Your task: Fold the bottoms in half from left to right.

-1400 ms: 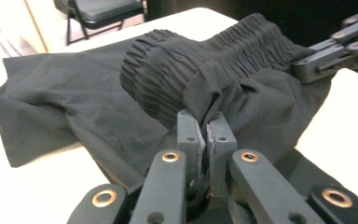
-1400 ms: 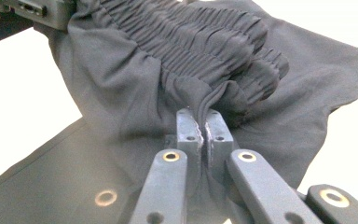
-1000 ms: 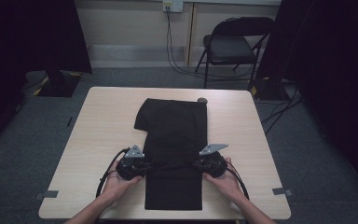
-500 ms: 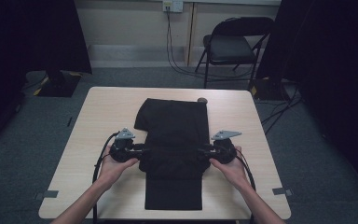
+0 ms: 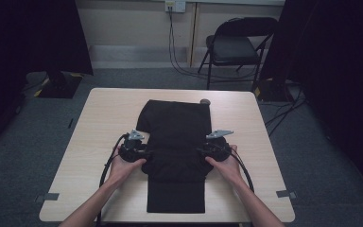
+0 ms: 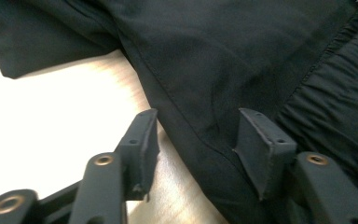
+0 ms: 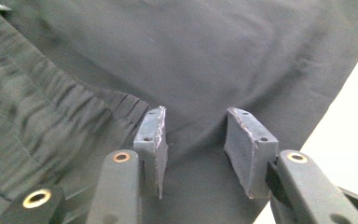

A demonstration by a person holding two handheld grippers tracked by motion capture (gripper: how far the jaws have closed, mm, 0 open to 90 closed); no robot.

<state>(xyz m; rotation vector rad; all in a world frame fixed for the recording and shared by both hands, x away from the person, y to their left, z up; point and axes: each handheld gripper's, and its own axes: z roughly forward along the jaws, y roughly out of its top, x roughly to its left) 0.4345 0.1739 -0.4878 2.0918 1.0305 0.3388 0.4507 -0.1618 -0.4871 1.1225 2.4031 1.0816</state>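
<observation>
The black garment (image 5: 176, 151) lies flat along the middle of the table (image 5: 99, 113), its near part folded up over the middle so a gathered waistband (image 6: 340, 93) sits on top there. The left gripper (image 5: 144, 152) rests at the garment's left edge; its jaws have just been opening and now stand apart over the hem, the pads (image 6: 142, 140) off the cloth. The right gripper (image 5: 203, 152) sits at the right edge, its jaws likewise just opened, pads (image 7: 249, 140) apart above the fabric. A chair (image 5: 238, 45) stands beyond the table.
</observation>
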